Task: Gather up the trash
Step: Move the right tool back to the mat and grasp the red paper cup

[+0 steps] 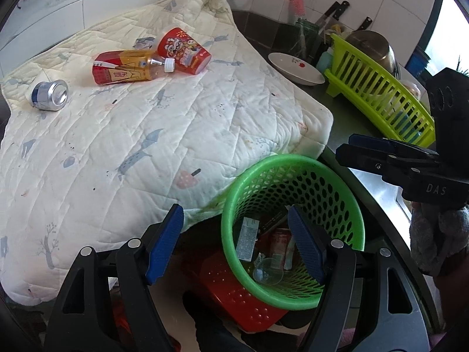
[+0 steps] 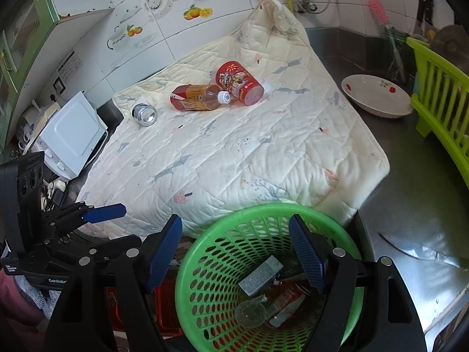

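A kitchen counter seen from 2 hand-held grippers, both tilted down over a green basket (image 1: 293,231).

The left gripper (image 1: 236,245) has its 2 blue fingers (image 1: 164,243) spread wide. Nothing sits between them and they touch nothing; the basket's rim shows through the gap below. The right gripper (image 2: 236,253) is spread just as wide, also empty, with the basket (image 2: 205,278) under its fingers (image 2: 162,252). Each gripper shows in the other's view, at the side edge, with fingers apart. A gloved hand (image 1: 433,240) holds the right one.

The basket stands just off the near edge of a cream quilt (image 1: 146,135) that covers much of the counter. Inside it lie a small carton (image 2: 261,275), a clear plastic lid (image 2: 250,314) and red wrappers (image 2: 285,305). A red crate (image 1: 234,293) lies below, touching the basket.

Trash remaining on the quilt sits near its far edge: a silver can (image 1: 49,95) on its side toward the far left corner, a tea bottle (image 1: 129,66) on its side with a white cap, and a red cup (image 1: 183,51) tipped over, its side touching the bottle's cap. A crumpled scrap (image 1: 145,42) lies just behind the cup.

Right of the quilt, on the bare counter, sit a white bowl (image 1: 296,69) and a lime dish rack (image 1: 381,94).
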A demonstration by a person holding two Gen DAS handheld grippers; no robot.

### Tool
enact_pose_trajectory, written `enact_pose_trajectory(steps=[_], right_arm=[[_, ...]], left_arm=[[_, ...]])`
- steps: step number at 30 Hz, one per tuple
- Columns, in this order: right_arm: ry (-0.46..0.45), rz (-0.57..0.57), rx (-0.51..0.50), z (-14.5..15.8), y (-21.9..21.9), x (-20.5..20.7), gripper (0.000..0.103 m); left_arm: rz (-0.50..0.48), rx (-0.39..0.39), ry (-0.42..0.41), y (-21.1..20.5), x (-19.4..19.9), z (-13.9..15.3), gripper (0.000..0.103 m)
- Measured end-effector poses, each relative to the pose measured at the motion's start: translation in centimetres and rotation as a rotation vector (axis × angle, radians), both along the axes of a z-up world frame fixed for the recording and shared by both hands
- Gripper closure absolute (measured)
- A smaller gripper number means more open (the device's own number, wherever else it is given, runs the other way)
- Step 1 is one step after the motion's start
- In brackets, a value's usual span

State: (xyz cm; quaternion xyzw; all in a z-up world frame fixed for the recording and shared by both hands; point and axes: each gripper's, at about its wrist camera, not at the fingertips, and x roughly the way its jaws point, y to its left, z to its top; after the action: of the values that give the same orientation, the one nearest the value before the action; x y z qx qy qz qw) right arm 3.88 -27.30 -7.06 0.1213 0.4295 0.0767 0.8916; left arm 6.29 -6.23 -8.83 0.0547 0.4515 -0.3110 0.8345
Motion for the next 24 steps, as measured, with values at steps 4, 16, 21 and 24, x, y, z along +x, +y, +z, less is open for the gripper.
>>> enact_pose_trajectory(steps=[4,16,21,24], right_arm=[[-0.003,0.031,-0.029,0.1,1.1,2.4,0.027],[-0.005,0.107,-0.09,0.2,4.1,10.7,0.024],[-0.007,0.121,-0.122,-0.1,5.0,14.2,0.023],[-0.004,0.121,-0.141,-0.4,5.1,16.6,0.023]], left_arm=[[0.05,-0.003,0.003,1.7,1.3,-0.1,0.03],[0.179,-0.006,0.026,6.5,5.3,-0.9,0.03],[0.227,-0.007,0.039,8.4,7.1,-1.3,0.03],[0.254,-0.007,0.051,9.5,8.1,-1.6,0.03]])
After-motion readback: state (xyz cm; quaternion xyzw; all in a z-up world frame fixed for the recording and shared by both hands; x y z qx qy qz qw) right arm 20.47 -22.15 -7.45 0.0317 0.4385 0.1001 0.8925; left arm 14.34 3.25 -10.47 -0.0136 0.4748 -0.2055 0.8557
